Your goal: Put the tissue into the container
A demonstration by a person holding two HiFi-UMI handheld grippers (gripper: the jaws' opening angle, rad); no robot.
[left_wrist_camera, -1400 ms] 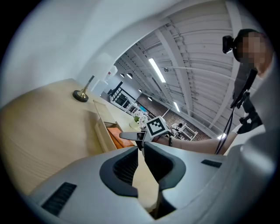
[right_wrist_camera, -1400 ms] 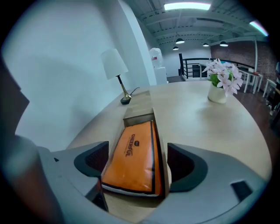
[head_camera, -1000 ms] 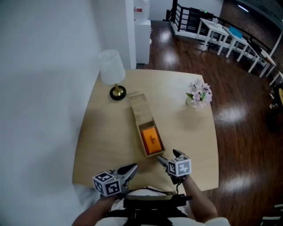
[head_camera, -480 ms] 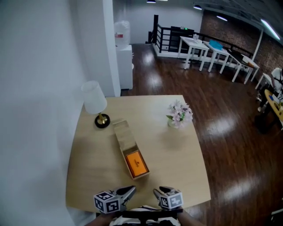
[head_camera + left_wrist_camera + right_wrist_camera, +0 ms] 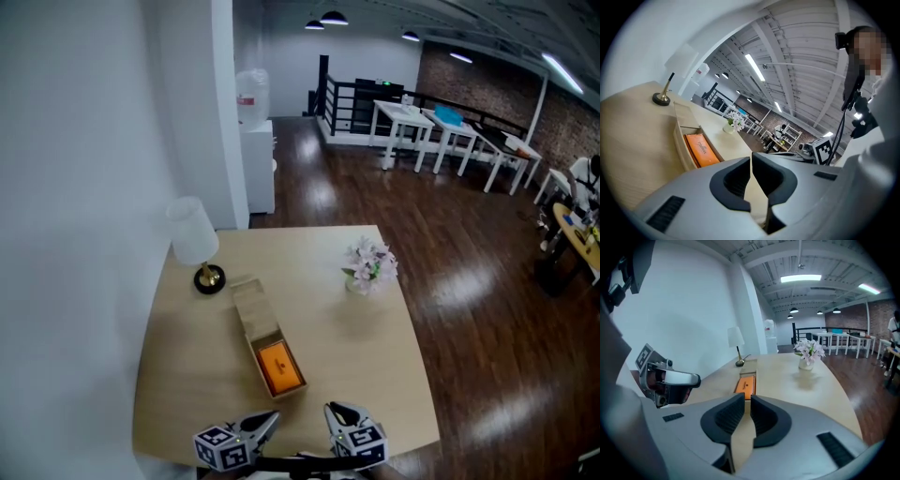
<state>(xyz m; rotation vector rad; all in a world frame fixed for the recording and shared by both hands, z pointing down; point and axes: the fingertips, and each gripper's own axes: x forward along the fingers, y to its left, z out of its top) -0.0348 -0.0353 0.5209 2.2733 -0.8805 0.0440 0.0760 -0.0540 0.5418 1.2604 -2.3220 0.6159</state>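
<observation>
An open wooden container (image 5: pixel 247 302) lies lengthwise on the round beige table (image 5: pixel 375 375). An orange tissue pack (image 5: pixel 279 367) sits inside its near end, also seen in the left gripper view (image 5: pixel 701 150) and the right gripper view (image 5: pixel 746 386). Both grippers hover at the table's near edge, short of the container. My left gripper (image 5: pixel 266 424) is shut with nothing in it (image 5: pixel 751 161). My right gripper (image 5: pixel 336 413) is closing, its jaws almost together (image 5: pixel 747 401) with nothing between them.
A white-shaded lamp (image 5: pixel 192 242) stands at the table's far left, beyond the container. A small vase of pale flowers (image 5: pixel 368 265) stands at the far right. A white wall runs along the left, dark wood floor lies to the right, and white tables (image 5: pixel 450 131) stand far back.
The right gripper has drawn back from the container's near end to the table edge, and its jaws have come nearly together. The head view has pulled back and shows more of the room.
</observation>
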